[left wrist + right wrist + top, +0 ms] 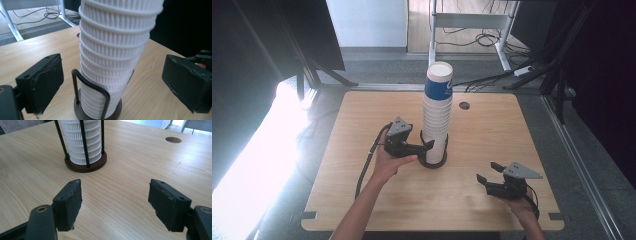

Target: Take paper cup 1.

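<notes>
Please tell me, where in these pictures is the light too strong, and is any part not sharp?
High view: strong glare whitens the floor left of the table. Left gripper view: the cup stack is close and slightly soft, the background dark. Right gripper view: even light, the jaws sharp.

Tall stack of ribbed white paper cups [435, 117], blue-banded top cup, upright in round wire-sided holder [432, 161], mid-table.
</notes>
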### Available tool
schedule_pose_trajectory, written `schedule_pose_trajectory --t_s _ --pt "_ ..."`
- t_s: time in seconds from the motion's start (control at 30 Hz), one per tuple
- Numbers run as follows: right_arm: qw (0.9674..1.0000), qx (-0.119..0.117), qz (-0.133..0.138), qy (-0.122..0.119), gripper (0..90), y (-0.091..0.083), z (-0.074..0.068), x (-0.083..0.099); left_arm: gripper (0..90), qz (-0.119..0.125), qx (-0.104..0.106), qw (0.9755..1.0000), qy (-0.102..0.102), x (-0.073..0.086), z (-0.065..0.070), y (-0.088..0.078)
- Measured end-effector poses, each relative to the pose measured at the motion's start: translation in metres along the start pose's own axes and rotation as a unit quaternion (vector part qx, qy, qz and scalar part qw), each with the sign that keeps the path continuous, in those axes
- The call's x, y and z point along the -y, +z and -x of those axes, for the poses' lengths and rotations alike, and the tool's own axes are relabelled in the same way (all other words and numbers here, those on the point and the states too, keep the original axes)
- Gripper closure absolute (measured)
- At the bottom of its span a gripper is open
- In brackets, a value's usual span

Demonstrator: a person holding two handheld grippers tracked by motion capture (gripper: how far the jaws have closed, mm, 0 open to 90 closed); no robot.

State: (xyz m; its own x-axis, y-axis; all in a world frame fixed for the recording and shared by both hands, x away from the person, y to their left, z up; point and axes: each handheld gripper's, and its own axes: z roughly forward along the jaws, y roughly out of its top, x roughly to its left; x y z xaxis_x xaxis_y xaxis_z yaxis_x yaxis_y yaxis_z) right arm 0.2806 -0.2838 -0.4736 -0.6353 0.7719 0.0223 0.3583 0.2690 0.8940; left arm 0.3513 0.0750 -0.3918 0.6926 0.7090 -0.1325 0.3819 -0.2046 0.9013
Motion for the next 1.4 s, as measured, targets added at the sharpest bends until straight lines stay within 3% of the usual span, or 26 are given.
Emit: schedule_pose_trajectory --t_s 0.13,0.33,0.6,1.0,1.13,1.23,1.4 --pt "1.0000 0.002 -0.005 0.000 27.2 0.002 0.001 0.000 2.9 0.000 0.005 1.0000 0.004 -0.008 -0.001 0.010" --pt "1.0000 0.004 -0.007 0.002 27.2 -0.001 0.001 0.001 2.2 -0.010 -0.006 0.9999 0.009 -0.015 -0.001 0.025" --pt "0.9999 0.008 -0.011 0.001 27.2 -0.003 0.001 0.002 3.8 -0.005 0.002 0.9999 0.015 -0.022 0.000 0.042" --pt "0.9998 0.012 -0.015 0.001 27.3 -0.001 0.000 0.003 11.9 0.004 0.009 0.9996 0.026 -0.021 -0.001 0.049" --pt "0.9998 -0.015 -0.008 -0.001 27.7 0.004 -0.004 -0.003 12.2 0.005 0.009 0.9995 0.030 -0.020 -0.001 0.049" --pt "0.9988 -0.049 0.009 0.004 26.7 0.004 -0.003 -0.011 12.2 0.004 0.011 0.9994 0.032 -0.021 -0.001 0.049" --pt "0.9978 -0.064 0.018 0.004 24.5 0.002 0.000 -0.033 12.3 0.004 0.011 0.9994 0.033 -0.021 -0.001 0.049"
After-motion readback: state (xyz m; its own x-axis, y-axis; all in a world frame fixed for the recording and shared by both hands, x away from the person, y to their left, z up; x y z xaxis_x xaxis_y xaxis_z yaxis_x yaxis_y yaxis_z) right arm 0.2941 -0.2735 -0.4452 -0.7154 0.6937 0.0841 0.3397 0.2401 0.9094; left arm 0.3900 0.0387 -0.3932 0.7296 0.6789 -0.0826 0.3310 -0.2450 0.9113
